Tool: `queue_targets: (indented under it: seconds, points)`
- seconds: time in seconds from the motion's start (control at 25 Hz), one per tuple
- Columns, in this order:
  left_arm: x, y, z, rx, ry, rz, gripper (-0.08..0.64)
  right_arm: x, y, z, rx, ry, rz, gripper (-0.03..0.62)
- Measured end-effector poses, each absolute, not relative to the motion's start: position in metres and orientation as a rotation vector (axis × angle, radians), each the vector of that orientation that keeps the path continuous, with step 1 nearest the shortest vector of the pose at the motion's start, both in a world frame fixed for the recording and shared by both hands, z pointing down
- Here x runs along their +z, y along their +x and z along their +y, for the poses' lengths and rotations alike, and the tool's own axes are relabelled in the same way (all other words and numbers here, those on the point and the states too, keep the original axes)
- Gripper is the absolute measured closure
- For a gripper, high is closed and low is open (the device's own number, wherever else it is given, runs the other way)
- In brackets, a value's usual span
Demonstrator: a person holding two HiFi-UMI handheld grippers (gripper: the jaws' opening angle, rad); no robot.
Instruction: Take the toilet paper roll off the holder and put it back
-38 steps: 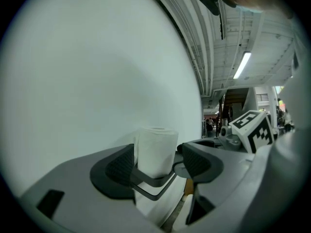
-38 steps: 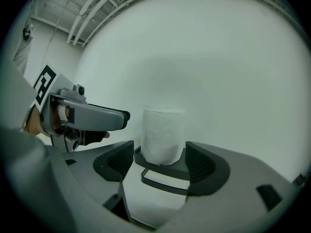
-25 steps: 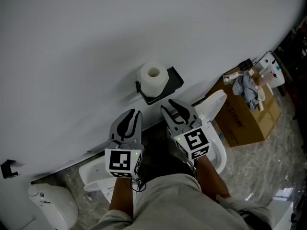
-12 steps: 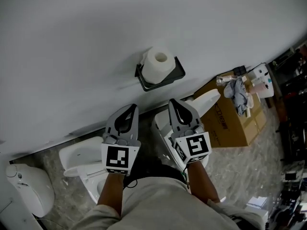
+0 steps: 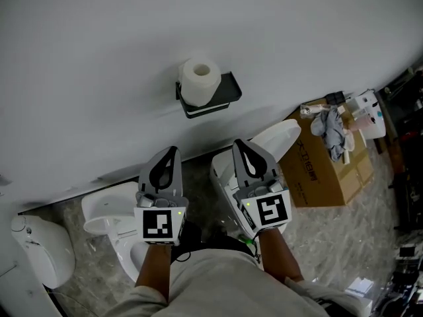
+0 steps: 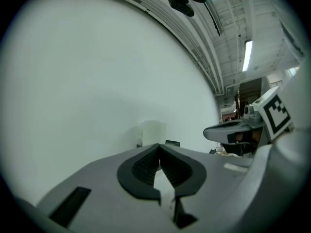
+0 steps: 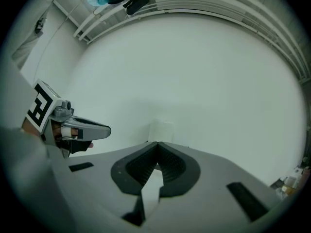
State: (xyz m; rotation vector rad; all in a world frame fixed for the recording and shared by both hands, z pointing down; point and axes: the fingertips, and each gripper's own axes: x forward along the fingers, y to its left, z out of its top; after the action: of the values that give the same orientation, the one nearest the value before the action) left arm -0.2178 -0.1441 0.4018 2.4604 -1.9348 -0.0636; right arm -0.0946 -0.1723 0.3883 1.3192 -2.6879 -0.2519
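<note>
Up on the white wall [image 5: 99, 58], the toilet paper roll [image 5: 199, 81] stands upright on its black holder [image 5: 223, 96]. Below it and well apart from it, the left gripper [image 5: 172, 150] and the right gripper [image 5: 238, 143] point toward the wall side by side. Each has its jaws pressed together on nothing.

Mock-up bathroom corner inside a workshop or storage hall. Shown by: plain white wall [image 5: 99, 58] bearing only a black holder [image 5: 218, 99] with a toilet paper roll [image 5: 199, 79]; loose white toilets [image 5: 106, 220] crowded together on a marbled floor [image 5: 370, 216]; open cardboard box [image 5: 324, 177] topped with a cloth [image 5: 334, 127]; bare industrial ceiling with strip light [image 6: 247, 55].
</note>
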Motion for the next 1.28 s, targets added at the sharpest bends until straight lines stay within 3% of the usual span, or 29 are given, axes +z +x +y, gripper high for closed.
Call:
queue_targets:
  seconds: [0.88, 1.28]
  points:
    - [0.354, -0.123, -0.025, 0.002, 2.366, -2.25, 0.548, 0.34, 0.032, -0.077, -0.34, 1.304, -2.885, 0.588]
    - [0.353, -0.101, -0.006, -0.029, 2.349, -2.255, 0.548, 0.333, 0.055, -0.058, -0.377, 1.288, -2.904, 0.588]
